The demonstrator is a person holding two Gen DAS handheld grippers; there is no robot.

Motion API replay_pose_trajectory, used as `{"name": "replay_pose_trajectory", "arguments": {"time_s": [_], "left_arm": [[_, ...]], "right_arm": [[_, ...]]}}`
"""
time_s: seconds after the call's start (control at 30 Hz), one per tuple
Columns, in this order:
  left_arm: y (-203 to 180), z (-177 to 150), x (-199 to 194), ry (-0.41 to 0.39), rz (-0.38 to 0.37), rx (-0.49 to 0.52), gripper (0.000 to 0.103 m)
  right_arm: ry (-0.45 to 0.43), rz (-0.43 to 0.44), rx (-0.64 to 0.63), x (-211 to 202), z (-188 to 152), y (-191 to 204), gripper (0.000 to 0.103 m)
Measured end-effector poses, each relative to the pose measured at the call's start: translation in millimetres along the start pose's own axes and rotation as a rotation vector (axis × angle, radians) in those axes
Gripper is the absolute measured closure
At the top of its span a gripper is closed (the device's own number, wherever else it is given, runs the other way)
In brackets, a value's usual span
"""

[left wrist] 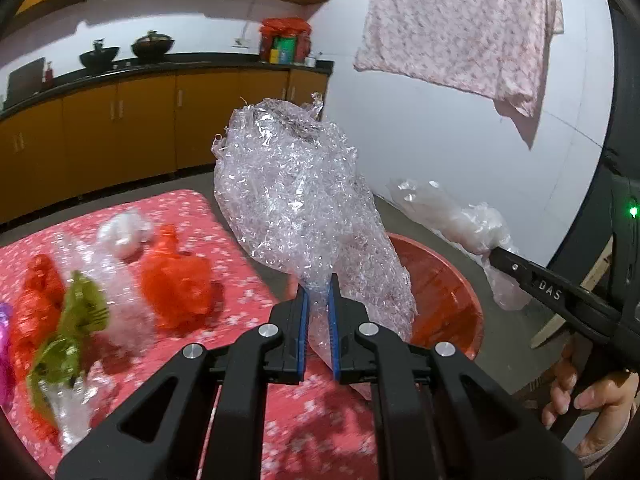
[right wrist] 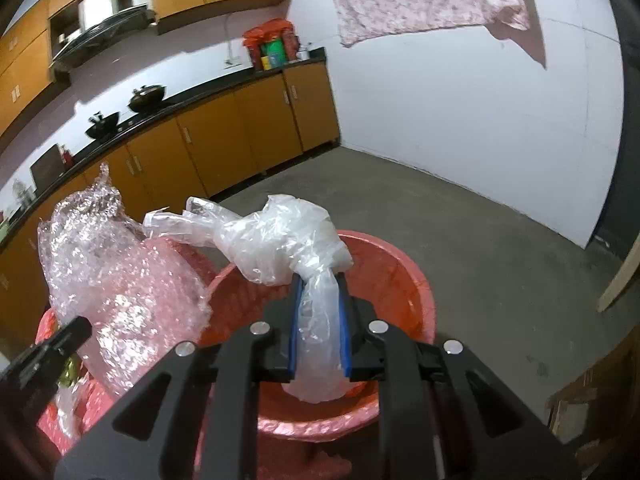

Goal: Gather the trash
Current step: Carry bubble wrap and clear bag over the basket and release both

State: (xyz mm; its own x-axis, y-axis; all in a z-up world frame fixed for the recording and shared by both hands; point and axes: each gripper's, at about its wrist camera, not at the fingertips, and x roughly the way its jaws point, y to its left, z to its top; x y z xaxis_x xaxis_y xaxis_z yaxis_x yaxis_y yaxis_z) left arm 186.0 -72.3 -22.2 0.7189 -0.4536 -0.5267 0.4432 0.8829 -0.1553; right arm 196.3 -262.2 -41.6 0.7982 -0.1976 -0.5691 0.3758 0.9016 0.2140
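Note:
My left gripper is shut on a large crumpled sheet of bubble wrap and holds it up beside the red basin. The bubble wrap also shows in the right wrist view. My right gripper is shut on a clear plastic bag and holds it over the red basin. The right gripper and its bag also show in the left wrist view. More trash lies on the pink floral tablecloth: red wrappers, a green wrapper, a white wad.
Wooden kitchen cabinets with a black counter and pots run along the back wall. A pink floral cloth hangs on the white wall. The floor is grey concrete. A wooden plank leans at the right.

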Motion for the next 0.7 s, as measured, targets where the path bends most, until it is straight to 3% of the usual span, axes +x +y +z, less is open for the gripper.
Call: {"name": "replay_pose_trajectory", "arguments": {"time_s": [0.7], "left_arm": [[-37.3,9.0,65.4,0.075,-0.068,0.059,0.094]], "right_arm": [[0.02,-0.014,0.064,38.4,-4.1,-25.0,0.086]]}}
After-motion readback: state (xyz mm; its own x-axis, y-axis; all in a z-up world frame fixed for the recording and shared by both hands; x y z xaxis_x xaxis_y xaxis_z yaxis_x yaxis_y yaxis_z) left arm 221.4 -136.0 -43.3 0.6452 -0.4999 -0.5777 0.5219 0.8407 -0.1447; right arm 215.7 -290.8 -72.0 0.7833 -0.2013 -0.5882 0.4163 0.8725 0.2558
